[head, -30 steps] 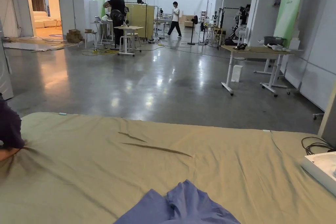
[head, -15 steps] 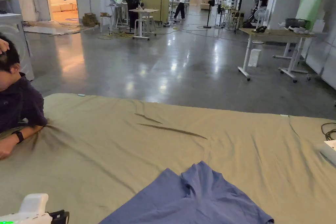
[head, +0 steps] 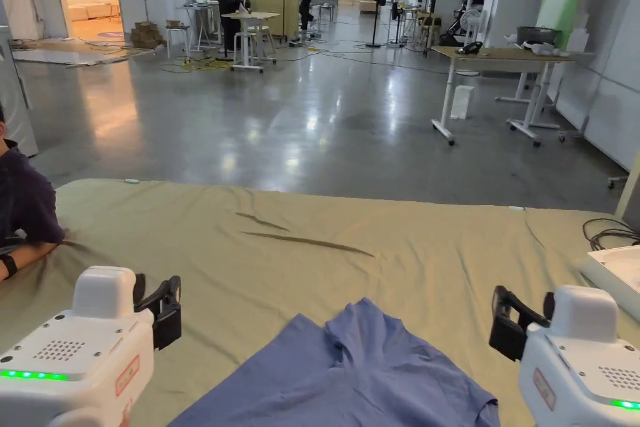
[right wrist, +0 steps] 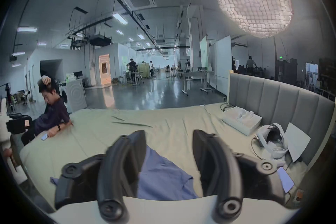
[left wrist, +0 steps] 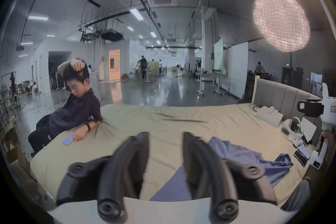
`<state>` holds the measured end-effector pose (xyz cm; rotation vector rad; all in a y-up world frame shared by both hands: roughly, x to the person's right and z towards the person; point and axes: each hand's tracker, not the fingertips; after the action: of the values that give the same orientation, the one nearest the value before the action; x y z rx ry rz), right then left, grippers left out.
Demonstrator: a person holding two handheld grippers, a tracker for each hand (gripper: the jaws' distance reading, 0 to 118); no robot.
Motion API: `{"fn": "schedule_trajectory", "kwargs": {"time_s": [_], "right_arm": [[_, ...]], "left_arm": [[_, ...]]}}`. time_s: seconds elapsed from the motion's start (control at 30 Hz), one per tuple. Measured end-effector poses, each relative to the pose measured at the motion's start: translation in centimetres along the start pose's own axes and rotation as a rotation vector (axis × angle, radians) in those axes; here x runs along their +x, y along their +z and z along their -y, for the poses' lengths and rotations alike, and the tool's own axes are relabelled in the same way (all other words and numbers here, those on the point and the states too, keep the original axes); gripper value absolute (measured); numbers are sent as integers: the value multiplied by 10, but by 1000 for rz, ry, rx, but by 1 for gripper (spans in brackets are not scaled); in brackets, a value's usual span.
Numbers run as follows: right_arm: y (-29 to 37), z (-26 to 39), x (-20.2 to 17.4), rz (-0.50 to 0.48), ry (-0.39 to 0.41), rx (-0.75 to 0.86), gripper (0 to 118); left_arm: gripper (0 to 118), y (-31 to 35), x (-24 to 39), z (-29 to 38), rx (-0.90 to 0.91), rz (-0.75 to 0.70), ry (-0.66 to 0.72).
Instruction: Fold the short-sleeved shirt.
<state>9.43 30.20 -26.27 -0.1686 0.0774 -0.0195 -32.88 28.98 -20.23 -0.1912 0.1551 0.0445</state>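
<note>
Blue shirt (head: 350, 372) lay crumpled, seemingly unfolded, on bed (head: 400, 241) sheet; left gripper (head: 157, 311) and right gripper (head: 509, 322) hovered either side, jaws apart, holding nothing

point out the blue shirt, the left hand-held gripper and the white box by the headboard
blue shirt (head: 369, 372): head view, middle of the rumpled cloth.
left hand-held gripper (left wrist: 165, 153): left gripper view, gap midway between its open jaws.
white box (right wrist: 241, 121): right gripper view, its top face.
</note>
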Motion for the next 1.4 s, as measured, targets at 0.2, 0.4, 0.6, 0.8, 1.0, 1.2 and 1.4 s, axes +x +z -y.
{"fn": "schedule_trajectory", "kwargs": {"time_s": [0.2, 0.4, 0.6, 0.8, 1.0, 1.2, 1.4], "right_arm": [[0, 2, -13, 5, 18, 16, 0], [-4, 13, -17, -12, 69, -20, 0], [-13, 26, -18, -37, 85, -79, 0], [-27, 38, -21, -56, 77, -130, 0], [-36, 47, -24, -74, 72, -182, 0], [-39, 55, -19, -59, 81, -221, 0], [-44, 61, -14, -46, 76, -248, 0]], "left_arm": [[1, 10, 28, -3, 44, 13, -11], [1, 8, 22, 6, -24, 40, -23], [1, -7, -32, 35, -287, -11, -33], [1, -33, -94, 89, -545, -73, 97], [44, -64, -119, 141, -792, -77, 160], [58, -80, -131, 165, -850, -96, 251], [58, -102, -135, 194, -938, -135, 224]]}}
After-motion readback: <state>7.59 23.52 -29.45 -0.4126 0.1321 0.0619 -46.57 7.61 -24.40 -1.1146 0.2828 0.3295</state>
